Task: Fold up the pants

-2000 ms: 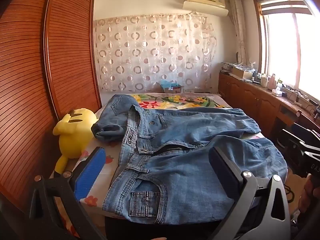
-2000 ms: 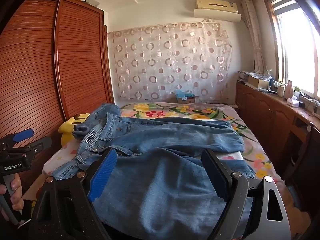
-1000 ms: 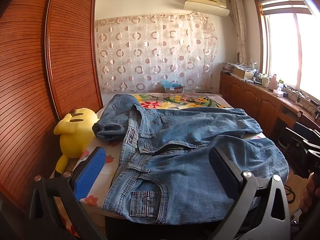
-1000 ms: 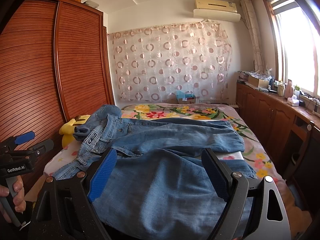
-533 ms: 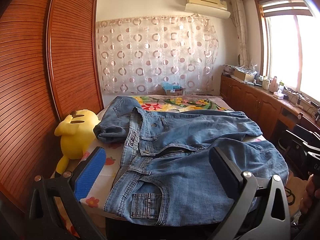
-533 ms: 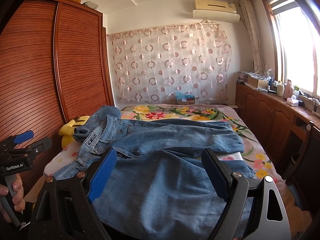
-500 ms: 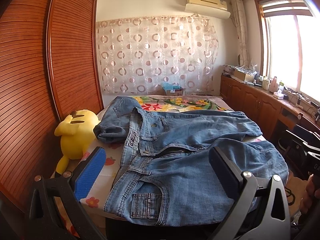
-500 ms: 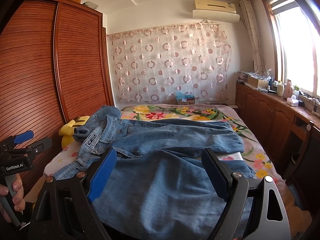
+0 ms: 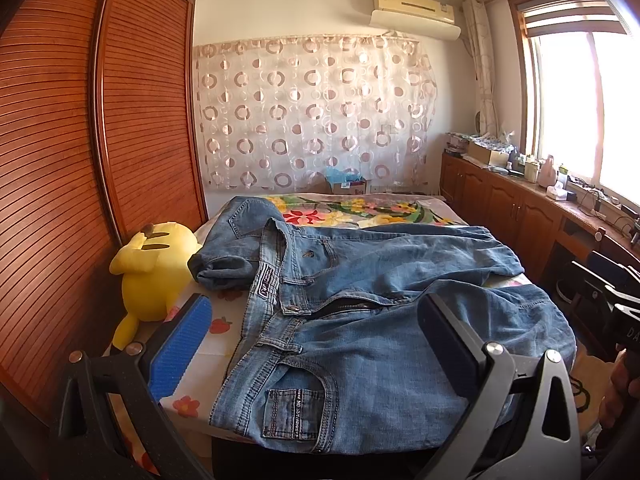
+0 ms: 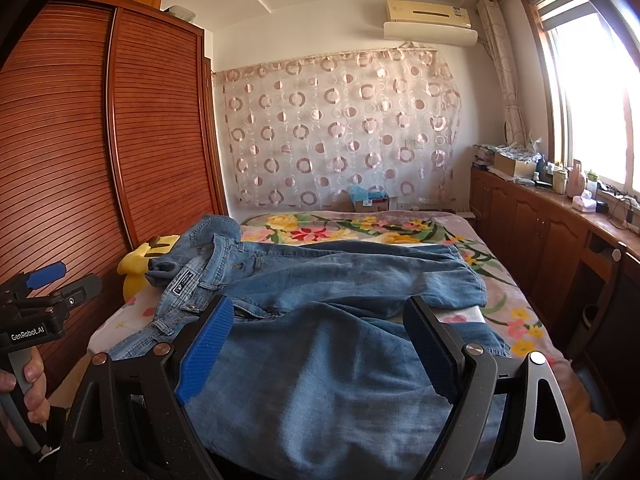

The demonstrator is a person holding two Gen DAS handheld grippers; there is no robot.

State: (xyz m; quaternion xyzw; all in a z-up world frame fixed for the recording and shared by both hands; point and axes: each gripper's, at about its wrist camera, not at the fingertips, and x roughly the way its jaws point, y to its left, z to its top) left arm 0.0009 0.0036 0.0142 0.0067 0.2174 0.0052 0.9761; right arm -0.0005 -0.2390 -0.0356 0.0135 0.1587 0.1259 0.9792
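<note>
The blue jeans (image 9: 372,312) lie spread across the near end of the bed (image 9: 360,208), waistband toward the left edge and legs running toward the right edge. The fly is unzipped and the waistband button is undone. The near leg covers the near right corner of the bed and droops over the near edge; the far leg lies flat behind it, its hem near the right edge. A back pocket with a labelled tab faces up at the near left of the garment. A bunched fold of denim sits behind the waistband, close to the left edge.

Your left claw (image 9: 316,344) is released: its blue pad (image 9: 180,348) and black pad (image 9: 448,344) stand wide apart, with nothing between them, short of the near edge over the waistband area. Your right claw (image 10: 320,348) is likewise spread wide and empty, positioned at the near edge over the near leg. In the right wrist view, your left hand (image 10: 24,388) grips the handle of the left claw off the left edge.

A yellow plush toy (image 9: 156,272) sits at the left edge of the bed, touching the bunched denim. Behind it stands a slatted wooden wardrobe (image 9: 80,160). A circle-patterned curtain (image 9: 312,116) hangs beyond the far edge, with an air conditioner (image 9: 414,14) above it. A wooden cabinet (image 9: 512,208) runs beside the right edge under the window.
</note>
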